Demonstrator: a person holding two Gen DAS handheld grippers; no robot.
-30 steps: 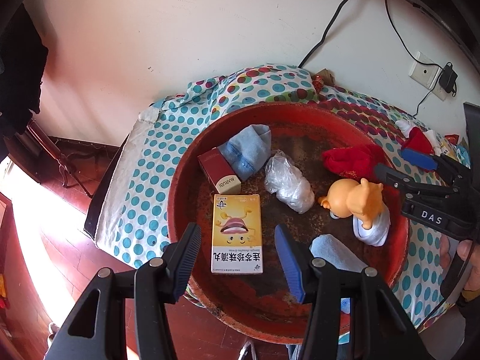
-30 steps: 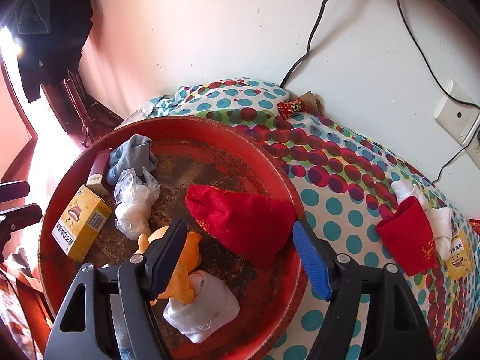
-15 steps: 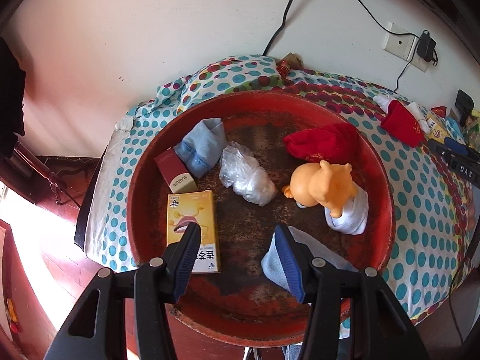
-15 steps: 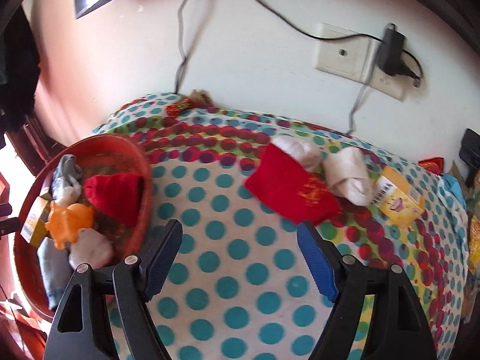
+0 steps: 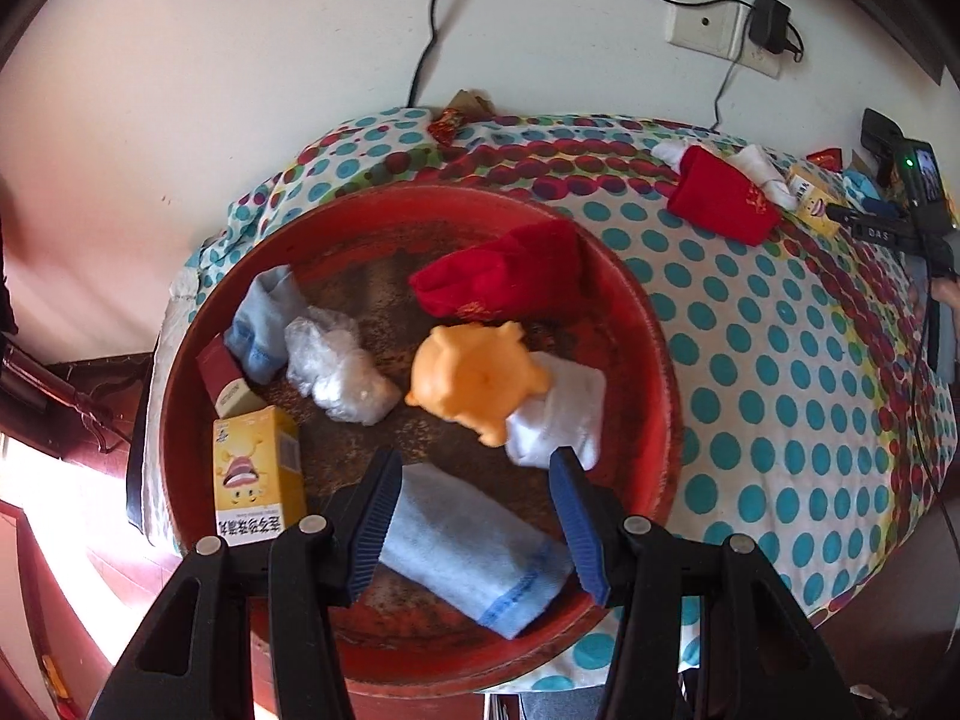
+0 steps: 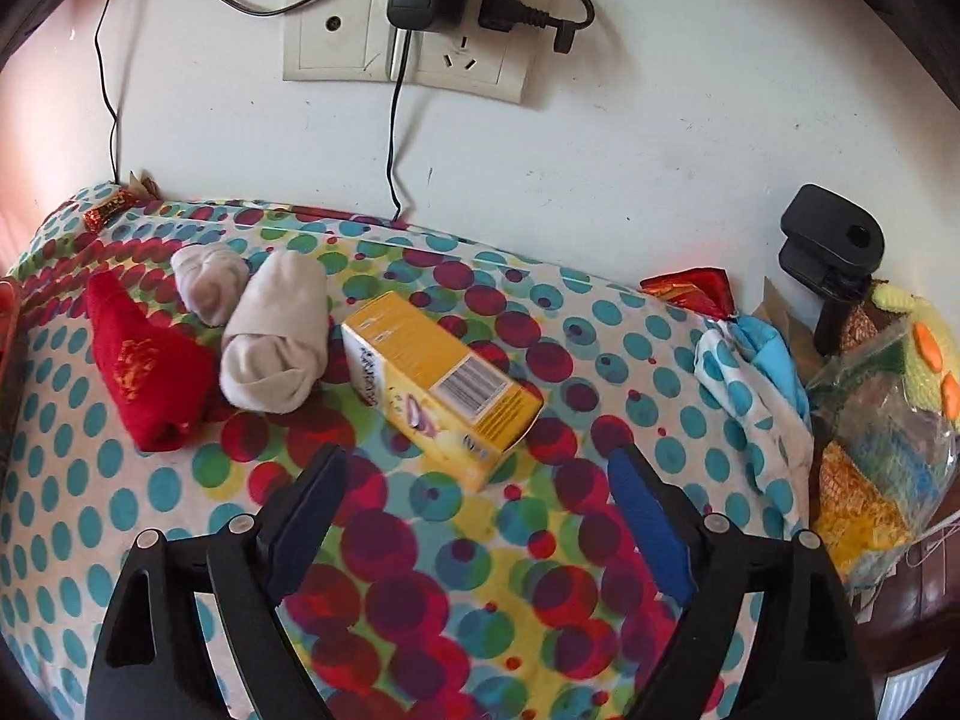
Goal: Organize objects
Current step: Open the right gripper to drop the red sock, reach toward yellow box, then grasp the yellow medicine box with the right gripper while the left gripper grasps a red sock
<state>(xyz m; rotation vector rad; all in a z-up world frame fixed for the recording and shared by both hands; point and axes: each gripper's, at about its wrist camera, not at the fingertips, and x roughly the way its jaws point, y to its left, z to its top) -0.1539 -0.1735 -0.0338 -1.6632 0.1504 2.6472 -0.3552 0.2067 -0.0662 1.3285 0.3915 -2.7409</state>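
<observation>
A round red tray [image 5: 654, 360] holds a red sock [image 5: 504, 282], an orange toy [image 5: 474, 378], a white sock [image 5: 558, 414], a clear plastic bag [image 5: 336, 372], a yellow box [image 5: 252, 468], a maroon box [image 5: 225, 378] and two light blue socks. My left gripper [image 5: 474, 468] hovers open over the nearer blue sock [image 5: 468, 546], apart from it. My right gripper [image 6: 477, 462] is over the dotted cloth [image 6: 420, 600], its jaws opening. The near end of another yellow box [image 6: 438, 384] lies just ahead between the fingers, untouched. Beside that box lie two beige rolled socks [image 6: 276, 342] and a red sock [image 6: 144, 360].
Wall sockets [image 6: 408, 36] with plugs and hanging cables sit above the table's far edge. A black clamp [image 6: 834, 252], a blue patterned cloth [image 6: 750, 384] and a plastic bag of knitted items [image 6: 882, 414] crowd the right end. A red wrapper [image 6: 690, 294] lies near the wall.
My left gripper slid right across the tray, from the yellow box to the near blue sock. My right gripper swung right, away from the tray to the yellow box on the cloth, jaws widening.
</observation>
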